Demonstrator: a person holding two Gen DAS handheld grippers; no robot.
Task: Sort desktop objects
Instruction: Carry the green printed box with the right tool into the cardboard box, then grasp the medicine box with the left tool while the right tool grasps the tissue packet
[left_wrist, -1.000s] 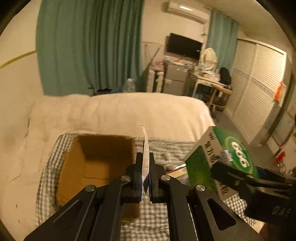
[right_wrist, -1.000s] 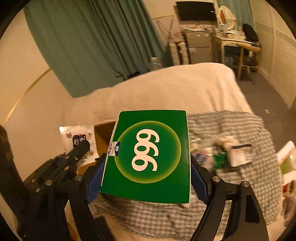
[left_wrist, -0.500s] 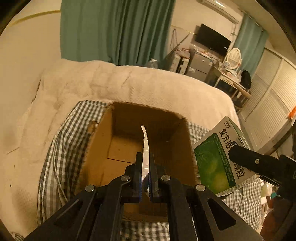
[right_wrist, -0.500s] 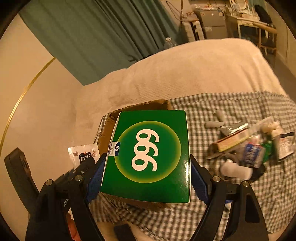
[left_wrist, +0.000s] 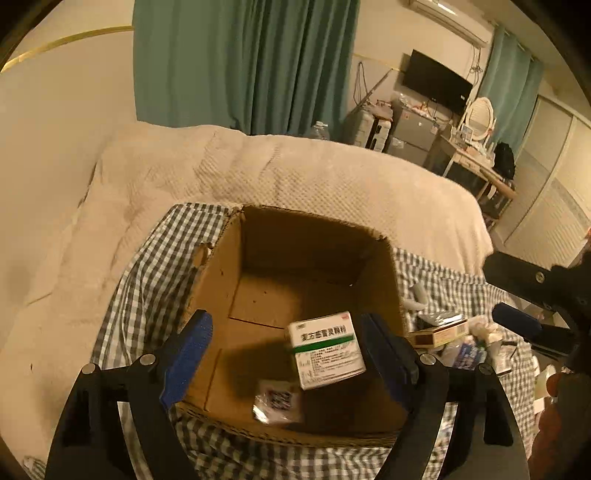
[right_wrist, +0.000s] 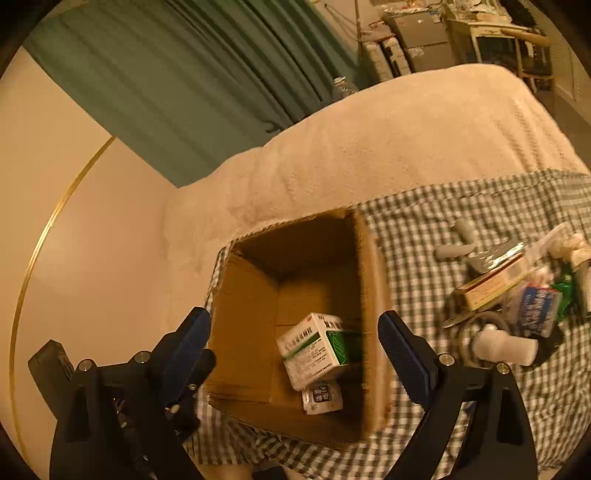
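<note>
Left wrist view: the left gripper (left_wrist: 282, 354) hangs over an open cardboard box (left_wrist: 221, 273), its blue-padded fingers (left_wrist: 186, 356) spread wide and holding nothing. Inside the box lie a white-and-green medicine box (left_wrist: 325, 349) and, nearer the camera, a blurred small sachet (left_wrist: 279, 400). At the right edge the right gripper (left_wrist: 532, 314) enters, seen only in part.

Right wrist view: the right gripper (right_wrist: 295, 343) is likewise spread wide and empty above the same cardboard box (right_wrist: 369, 295). Here the medicine box (right_wrist: 317, 347) shows its green side face and rests tilted on the box floor against the right wall, with the sachet (right_wrist: 322, 397) just beside it, partly tucked under its near edge. The left gripper (right_wrist: 177, 362) appears at lower left.

This view alone shows the unsorted pile on the checked cloth (right_wrist: 406, 236) to the right of the cardboard box: a flat orange-edged carton (right_wrist: 495, 282), a white bottle (right_wrist: 504, 347) lying on its side, a blue-printed packet (right_wrist: 535, 310) and a foil blister strip (right_wrist: 495, 256). The cloth covers a cream bed quilt (right_wrist: 369, 147).
</note>
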